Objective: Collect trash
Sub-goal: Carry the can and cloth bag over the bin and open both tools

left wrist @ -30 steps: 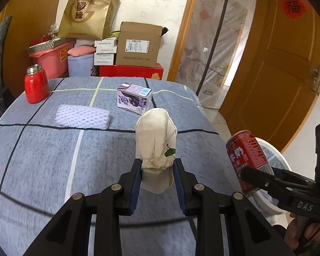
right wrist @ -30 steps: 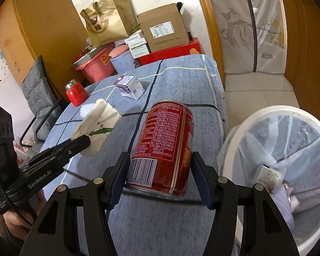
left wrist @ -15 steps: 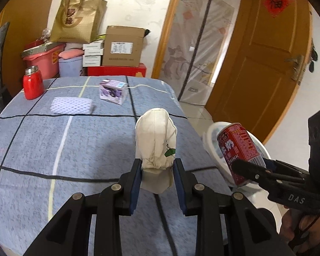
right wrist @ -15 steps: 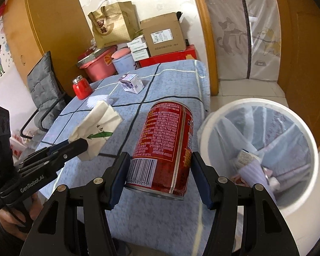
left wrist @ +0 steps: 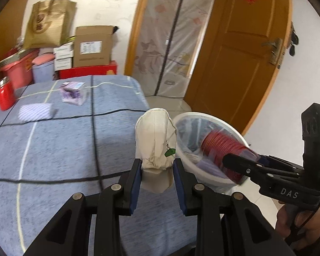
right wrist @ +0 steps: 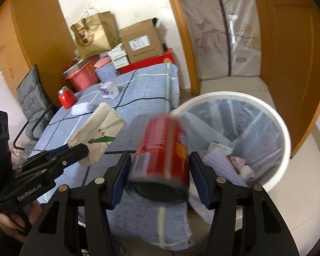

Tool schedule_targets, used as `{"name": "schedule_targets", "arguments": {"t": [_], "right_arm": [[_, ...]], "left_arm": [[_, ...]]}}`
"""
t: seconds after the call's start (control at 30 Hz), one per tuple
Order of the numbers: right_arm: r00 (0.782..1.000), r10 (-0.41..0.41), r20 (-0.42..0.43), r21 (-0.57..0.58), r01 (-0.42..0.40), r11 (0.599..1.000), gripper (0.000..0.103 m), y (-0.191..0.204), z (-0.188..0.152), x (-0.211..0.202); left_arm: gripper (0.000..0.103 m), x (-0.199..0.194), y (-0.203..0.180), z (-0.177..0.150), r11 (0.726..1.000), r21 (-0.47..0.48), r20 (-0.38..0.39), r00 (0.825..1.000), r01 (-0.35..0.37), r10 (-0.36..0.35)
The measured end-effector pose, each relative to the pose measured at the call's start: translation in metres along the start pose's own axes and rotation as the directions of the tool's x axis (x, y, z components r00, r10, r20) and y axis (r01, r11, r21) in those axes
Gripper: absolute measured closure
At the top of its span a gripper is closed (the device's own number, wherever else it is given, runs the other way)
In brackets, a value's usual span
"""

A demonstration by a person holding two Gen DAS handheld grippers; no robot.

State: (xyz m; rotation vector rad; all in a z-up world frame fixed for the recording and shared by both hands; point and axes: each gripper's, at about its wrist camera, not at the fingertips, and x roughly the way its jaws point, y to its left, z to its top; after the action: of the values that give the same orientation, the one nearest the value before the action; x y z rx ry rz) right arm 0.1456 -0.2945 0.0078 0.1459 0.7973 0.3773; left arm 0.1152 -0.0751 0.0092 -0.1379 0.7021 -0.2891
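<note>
Left claw (left wrist: 157, 170) is clenched on the bottom end of a crumpled paper bag (left wrist: 155, 140), holding it upright over the near right edge of the blue-clothed counter (left wrist: 53, 149). Right claw (right wrist: 160, 175) has the red can (right wrist: 164, 153) between its jaws, which have just been closing a little. The can is tilted and smeared with blur while the claw looks sharp, and I can see slim gaps at both pads, so it looks released rather than gripped. The can sits just left of the white bin (right wrist: 283, 132), at its rim, and the bin already has trash inside.
</note>
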Motion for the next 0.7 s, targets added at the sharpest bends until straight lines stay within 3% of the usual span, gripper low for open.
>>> {"name": "schedule_targets", "arguments": {"t": [0.4,0.7], "right_arm": [[0.994,-0.090,0.059,0.038,0.088,0.995,0.050,-0.045,0.012,-0.006],[0.991,-0.094,0.099,0.093,0.084,0.992,0.050,-0.071,0.022,-0.012]], "left_arm": [[0.073,0.044,-0.035,0.014,0.997,0.050,-0.039,0.997,0.064,-0.062],[0.073,0.063,-0.052,0.025,0.993,0.074,-0.051,0.995,0.092,-0.088]]}}
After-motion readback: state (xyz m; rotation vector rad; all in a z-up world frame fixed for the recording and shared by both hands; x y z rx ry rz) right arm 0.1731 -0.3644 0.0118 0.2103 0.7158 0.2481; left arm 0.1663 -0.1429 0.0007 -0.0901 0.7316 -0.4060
